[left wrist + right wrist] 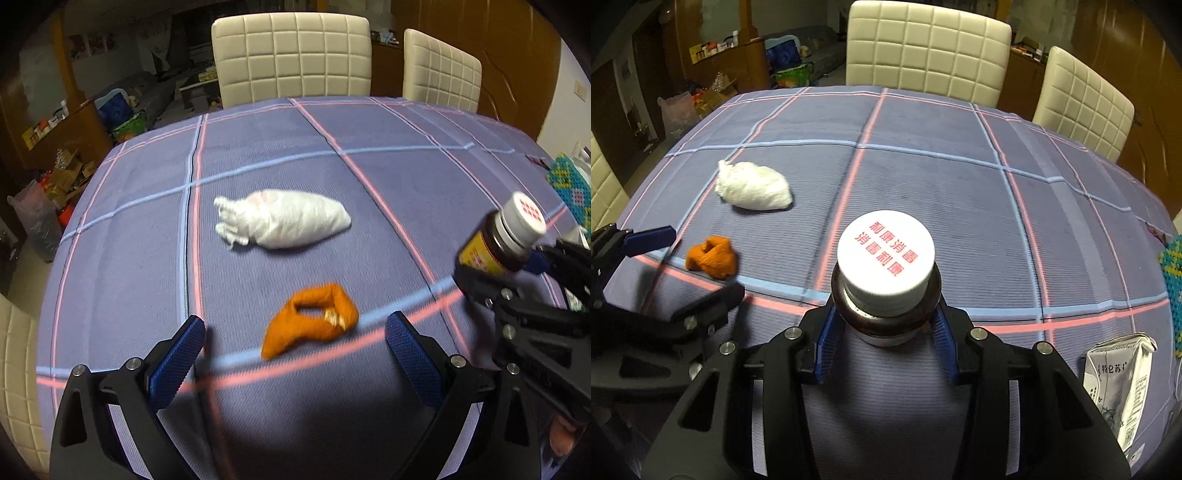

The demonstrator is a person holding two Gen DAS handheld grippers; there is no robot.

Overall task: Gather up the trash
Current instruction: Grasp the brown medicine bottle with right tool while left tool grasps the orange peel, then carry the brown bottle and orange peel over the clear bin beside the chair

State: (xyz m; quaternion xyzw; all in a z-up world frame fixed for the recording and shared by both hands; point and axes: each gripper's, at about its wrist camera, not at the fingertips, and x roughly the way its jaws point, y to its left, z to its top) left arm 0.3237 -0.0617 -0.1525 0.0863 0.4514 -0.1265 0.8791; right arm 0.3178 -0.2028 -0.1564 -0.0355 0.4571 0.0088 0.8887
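My right gripper [884,325] is shut on a brown bottle [886,321] with a white cap printed in red, held above the table; the bottle also shows in the left wrist view [498,240] in the right gripper [517,266]. My left gripper [295,347] is open, low over the cloth, with an orange peel [314,321] lying between and just ahead of its fingertips. A white crumpled tissue wad [284,218] lies farther back. The right wrist view shows the peel [713,256], the tissue [753,186] and the left gripper [690,266].
The table wears a purple plaid cloth [332,147]. A flattened white milk carton [1119,384] lies at the right near edge, beside a beaded mat [1172,280]. Two cream padded chairs [291,55] stand at the far side. Boxes and bags clutter the floor at the left.
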